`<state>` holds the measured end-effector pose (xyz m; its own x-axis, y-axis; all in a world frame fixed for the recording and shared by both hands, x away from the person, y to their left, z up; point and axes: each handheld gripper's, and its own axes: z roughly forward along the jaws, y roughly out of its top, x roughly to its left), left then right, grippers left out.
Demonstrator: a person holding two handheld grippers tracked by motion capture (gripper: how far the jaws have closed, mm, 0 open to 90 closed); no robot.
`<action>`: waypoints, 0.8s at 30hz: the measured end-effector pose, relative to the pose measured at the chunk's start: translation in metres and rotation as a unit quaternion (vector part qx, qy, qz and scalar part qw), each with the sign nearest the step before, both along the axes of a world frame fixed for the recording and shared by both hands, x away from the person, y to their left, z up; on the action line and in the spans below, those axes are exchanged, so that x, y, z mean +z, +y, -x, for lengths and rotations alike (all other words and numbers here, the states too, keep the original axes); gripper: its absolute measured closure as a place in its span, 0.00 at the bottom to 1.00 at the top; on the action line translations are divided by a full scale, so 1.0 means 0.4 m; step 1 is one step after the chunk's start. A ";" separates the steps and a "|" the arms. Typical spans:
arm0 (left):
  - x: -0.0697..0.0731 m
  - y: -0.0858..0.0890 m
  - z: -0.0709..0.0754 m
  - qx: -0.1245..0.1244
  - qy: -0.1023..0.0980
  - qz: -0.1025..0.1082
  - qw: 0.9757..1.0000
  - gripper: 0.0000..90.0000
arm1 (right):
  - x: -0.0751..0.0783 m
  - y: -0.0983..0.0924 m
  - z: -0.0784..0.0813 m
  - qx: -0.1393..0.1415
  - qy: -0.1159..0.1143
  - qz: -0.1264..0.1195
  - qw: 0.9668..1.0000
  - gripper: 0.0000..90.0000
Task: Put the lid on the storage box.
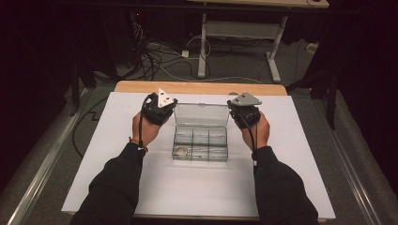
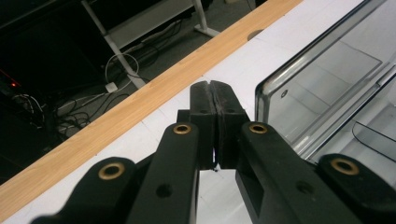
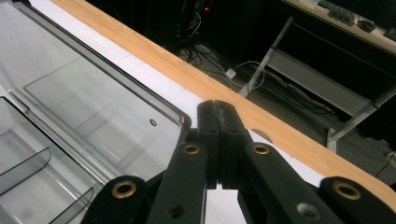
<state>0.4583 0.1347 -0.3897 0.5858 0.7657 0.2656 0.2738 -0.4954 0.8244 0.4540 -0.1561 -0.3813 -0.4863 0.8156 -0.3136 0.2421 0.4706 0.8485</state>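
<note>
Clear box, black grippers, white sheet, tan wooden table.

You had two grippers going, the left gripper and the right gripper, one per hand, so two hands, and each gripper had two black jaws pressed together with nothing between them. Each carried one grey three-cornered plate on top, two plates total. There was one clear plastic box on the table, with one lid standing open behind it. I counted six compartments in it, two rows of three. One small ring-shaped thing sat in the near-left compartment. One white sheet covered one wooden table. Behind it, one desk frame stood on the floor.
</note>
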 end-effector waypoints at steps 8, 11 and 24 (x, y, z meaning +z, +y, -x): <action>0.001 0.000 0.019 -0.009 -0.016 -0.008 1.000 0.95 | -0.005 -0.003 0.018 0.003 -0.003 -0.006 1.000 1.00; -0.001 -0.001 0.030 -0.001 -0.012 -0.011 1.000 0.95 | -0.007 -0.003 0.026 0.005 -0.005 -0.007 1.000 1.00; -0.008 -0.005 0.061 -0.001 -0.022 -0.025 0.999 0.95 | -0.017 -0.002 0.062 0.002 -0.012 -0.004 1.000 1.00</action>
